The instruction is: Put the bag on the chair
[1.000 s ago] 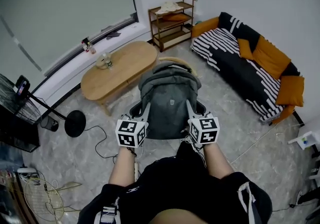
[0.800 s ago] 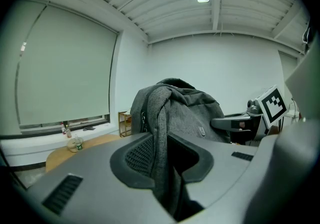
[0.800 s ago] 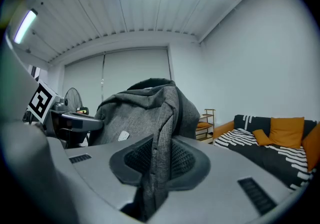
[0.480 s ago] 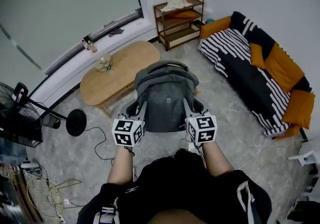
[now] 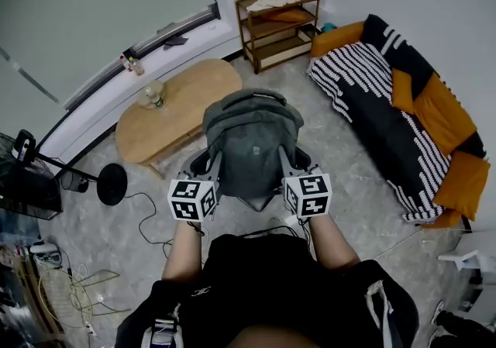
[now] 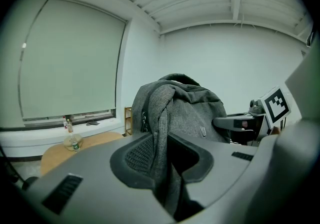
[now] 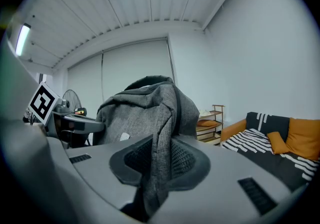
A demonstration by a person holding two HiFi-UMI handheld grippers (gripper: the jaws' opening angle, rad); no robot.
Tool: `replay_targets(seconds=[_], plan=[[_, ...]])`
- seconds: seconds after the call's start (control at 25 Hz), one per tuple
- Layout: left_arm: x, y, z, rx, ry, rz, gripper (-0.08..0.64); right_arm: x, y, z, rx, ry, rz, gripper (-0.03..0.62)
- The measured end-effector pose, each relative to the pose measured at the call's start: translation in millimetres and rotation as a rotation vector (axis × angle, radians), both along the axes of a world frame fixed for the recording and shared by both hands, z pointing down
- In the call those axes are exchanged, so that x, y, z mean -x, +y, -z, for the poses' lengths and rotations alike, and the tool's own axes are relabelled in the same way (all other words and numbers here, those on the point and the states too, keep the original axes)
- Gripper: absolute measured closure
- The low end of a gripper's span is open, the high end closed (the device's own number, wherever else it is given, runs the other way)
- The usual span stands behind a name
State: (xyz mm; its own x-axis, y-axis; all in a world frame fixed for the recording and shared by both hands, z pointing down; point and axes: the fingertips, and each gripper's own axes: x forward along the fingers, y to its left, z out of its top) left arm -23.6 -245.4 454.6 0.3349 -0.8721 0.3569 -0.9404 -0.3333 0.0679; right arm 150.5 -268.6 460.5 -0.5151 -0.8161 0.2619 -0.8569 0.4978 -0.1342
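Observation:
A grey fabric backpack (image 5: 252, 137) hangs in the air in front of me, held up by both grippers. In the head view my left gripper (image 5: 211, 167) is shut on the strap fabric at the bag's left side. My right gripper (image 5: 286, 160) is shut on the fabric at its right side. The left gripper view shows a grey strap (image 6: 162, 133) pinched between the pads of the left gripper (image 6: 162, 160). In the right gripper view a fold of the backpack (image 7: 150, 108) runs down between the pads of the right gripper (image 7: 156, 163). No chair shows in any view; the bag covers the floor below it.
An oval wooden coffee table (image 5: 186, 102) with a small bottle (image 5: 153, 96) stands behind the bag to the left. A wooden shelf unit (image 5: 280, 19) is against the far wall. A striped sofa (image 5: 387, 98) with orange cushions lies right. A fan base (image 5: 111, 184) and cables lie left.
The bag, still gripped on both sides, has drifted slightly left and nearer to me. A tan curved rim that showed behind the bag a second ago is now hidden.

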Motion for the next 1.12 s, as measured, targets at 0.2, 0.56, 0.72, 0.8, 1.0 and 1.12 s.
replay_targets(seconds=[0.2,0.56,0.72,0.8,1.0,1.12], plan=[[-11,-22,-14,0.052,0.027,0.000,0.468,-12,-16,-15,0.047,-0.002,-0.007,0.508],[-7,-69,-39,0.105,0.024,-0.115,0.471,-6,-43,-49,0.127,0.011,-0.112,0.508],[13,-103,-51,0.120,0.030,-0.185,0.471,15,-59,-59,0.156,0.028,-0.171,0.508],[22,-124,-59,0.127,0.034,-0.221,0.471,27,-72,-65,0.176,0.035,-0.201,0.508],[46,-169,-81,0.157,0.035,-0.332,0.471,54,-98,-90,0.238,0.051,-0.294,0.508],[51,-192,-94,0.181,0.026,-0.407,0.471,61,-114,-105,0.273,0.049,-0.361,0.508]])
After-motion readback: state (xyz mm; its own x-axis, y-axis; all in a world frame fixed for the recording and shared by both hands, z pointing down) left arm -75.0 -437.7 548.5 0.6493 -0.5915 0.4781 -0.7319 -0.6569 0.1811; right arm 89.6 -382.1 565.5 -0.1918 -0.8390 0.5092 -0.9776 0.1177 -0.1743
